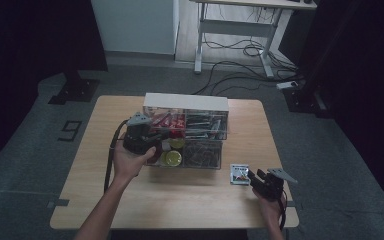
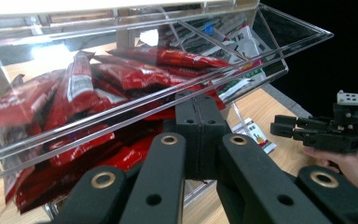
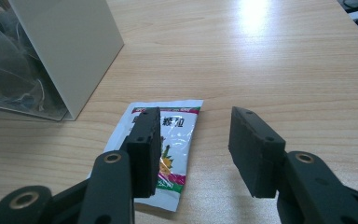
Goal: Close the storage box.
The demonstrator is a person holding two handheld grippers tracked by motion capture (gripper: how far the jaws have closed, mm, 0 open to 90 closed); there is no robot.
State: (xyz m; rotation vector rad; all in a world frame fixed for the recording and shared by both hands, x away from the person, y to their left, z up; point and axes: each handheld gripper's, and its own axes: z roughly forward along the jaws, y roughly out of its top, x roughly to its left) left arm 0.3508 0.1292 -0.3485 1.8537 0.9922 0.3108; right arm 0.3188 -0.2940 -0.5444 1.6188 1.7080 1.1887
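The left gripper (image 2: 198, 140) has its fingers clamped on the front of a clear drawer (image 2: 242, 56) of red packets, tilted open. The right gripper (image 3: 193, 149), fingers apart, hovers over a sachet (image 3: 168, 140) lying on the tabletop (image 3: 261, 60) beside the organizer; picking it up and stowing it remain.

Parted right gripper (image 3: 193, 149) above white sachet (image 3: 161, 149) on wooden table (image 3: 261, 60)

High view is dim and soft, dark in both upper corners, with the wooden table (image 1: 180, 200) as the brightest patch. Left gripper view is sharp on the clear drawer (image 2: 242, 70), which carries white glare spots at upper left and reflections; its right background is black, and the near jaws are a bit soft. Right gripper view is well lit, with overhead glare on the tabletop at top and soft shadows under the jaws.
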